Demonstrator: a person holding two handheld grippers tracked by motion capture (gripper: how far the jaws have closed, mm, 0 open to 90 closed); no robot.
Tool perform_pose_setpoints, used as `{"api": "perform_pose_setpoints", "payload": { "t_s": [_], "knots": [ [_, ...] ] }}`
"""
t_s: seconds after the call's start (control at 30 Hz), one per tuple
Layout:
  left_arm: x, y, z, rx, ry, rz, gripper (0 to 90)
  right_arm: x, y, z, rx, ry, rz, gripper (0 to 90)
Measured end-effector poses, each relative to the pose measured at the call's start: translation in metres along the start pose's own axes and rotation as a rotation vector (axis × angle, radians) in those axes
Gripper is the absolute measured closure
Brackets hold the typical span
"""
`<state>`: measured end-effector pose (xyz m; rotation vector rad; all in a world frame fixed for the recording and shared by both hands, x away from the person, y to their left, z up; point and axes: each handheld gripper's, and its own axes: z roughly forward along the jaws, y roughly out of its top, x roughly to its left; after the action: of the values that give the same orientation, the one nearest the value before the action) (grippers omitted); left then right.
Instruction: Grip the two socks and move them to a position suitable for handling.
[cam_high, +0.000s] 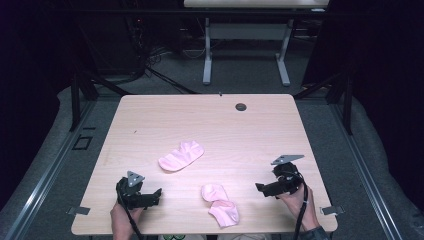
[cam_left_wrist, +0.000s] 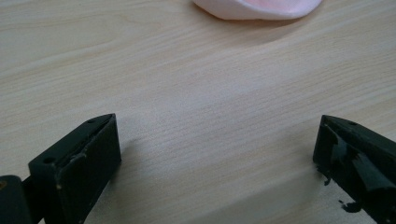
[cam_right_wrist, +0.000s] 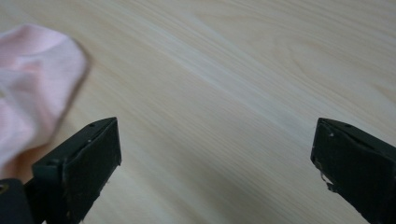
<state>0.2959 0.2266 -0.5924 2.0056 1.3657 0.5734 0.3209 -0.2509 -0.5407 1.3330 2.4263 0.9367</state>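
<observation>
Two pink socks lie on the wooden table (cam_high: 150, 120). One sock (cam_high: 181, 156) lies flat near the middle. The other sock (cam_high: 220, 205) is crumpled near the front edge. My left gripper (cam_high: 159, 194) rests at the front left, open, with bare wood between its jaws; in its own view (cam_left_wrist: 217, 149) a pink sock's edge (cam_left_wrist: 257, 8) lies ahead at the top. My right gripper (cam_high: 259, 189) sits at the front right, a little right of the crumpled sock, jaws wide and empty. In the right gripper view (cam_right_wrist: 215, 154) that sock (cam_right_wrist: 32, 79) lies at the left, beside the left jaw.
A small dark round hole (cam_high: 241, 106) sits near the table's far edge. Beyond the table stand a white-legged desk (cam_high: 245, 50) and black frame posts on grey floor. Bare wood stretches across the table's far half.
</observation>
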Motion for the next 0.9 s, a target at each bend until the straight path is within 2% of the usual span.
{"api": "perform_pose_setpoints", "payload": {
  "t_s": [0.03,0.07,0.1,0.2,0.23,0.3,0.33,0.5,0.6,0.63,0.67,0.7,0.77,0.9],
  "knots": [
    [0.0,0.0,0.0,0.0,0.0,-0.001,0.4,-0.005,-0.004,0.001,-0.005,-0.007,0.012,0.0],
    [0.0,0.0,0.0,-0.002,0.002,-0.003,0.4,-0.016,-0.014,0.004,-0.02,-0.029,0.045,0.0],
    [0.0,0.0,0.0,-0.001,0.002,-0.005,0.4,-0.021,-0.018,0.006,-0.029,-0.041,0.049,0.0],
    [0.0,0.001,0.0,0.003,-0.002,0.005,0.4,-0.028,-0.027,0.006,-0.055,-0.064,0.066,0.0],
    [0.0,0.001,0.0,0.011,-0.004,0.002,0.4,-0.034,-0.034,0.008,-0.083,-0.077,0.074,0.0],
    [0.001,0.005,0.0,0.037,0.004,0.014,0.1,-0.036,-0.037,0.009,-0.08,-0.084,0.076,0.0],
    [0.001,0.008,0.0,0.049,-0.005,0.019,0.1,-0.038,-0.04,0.01,-0.086,-0.093,0.079,0.0],
    [0.001,0.037,-0.001,0.04,-0.092,0.028,0.4,-0.043,-0.05,0.01,-0.126,-0.112,0.087,0.0],
    [0.0,0.061,0.002,0.05,-0.136,0.036,0.1,-0.043,-0.05,0.01,-0.127,-0.125,0.076,0.0],
    [-0.001,0.076,0.006,0.059,-0.159,0.033,0.2,-0.04,-0.051,0.011,-0.137,-0.134,0.063,0.0],
    [-0.001,0.084,0.008,0.067,-0.168,0.03,0.3,-0.04,-0.051,0.011,-0.138,-0.135,0.055,0.0],
    [-0.001,0.084,0.008,0.067,-0.168,0.03,1.1,-0.04,-0.051,0.011,-0.138,-0.135,0.055,0.0],
    [-0.004,0.1,0.015,0.08,-0.18,0.016,2.2,-0.039,-0.051,0.012,-0.129,-0.139,0.035,0.0],
    [-0.011,0.125,0.03,0.129,-0.183,0.028,6.7,-0.038,-0.052,0.012,-0.125,-0.152,0.034,0.0]
  ]
}}
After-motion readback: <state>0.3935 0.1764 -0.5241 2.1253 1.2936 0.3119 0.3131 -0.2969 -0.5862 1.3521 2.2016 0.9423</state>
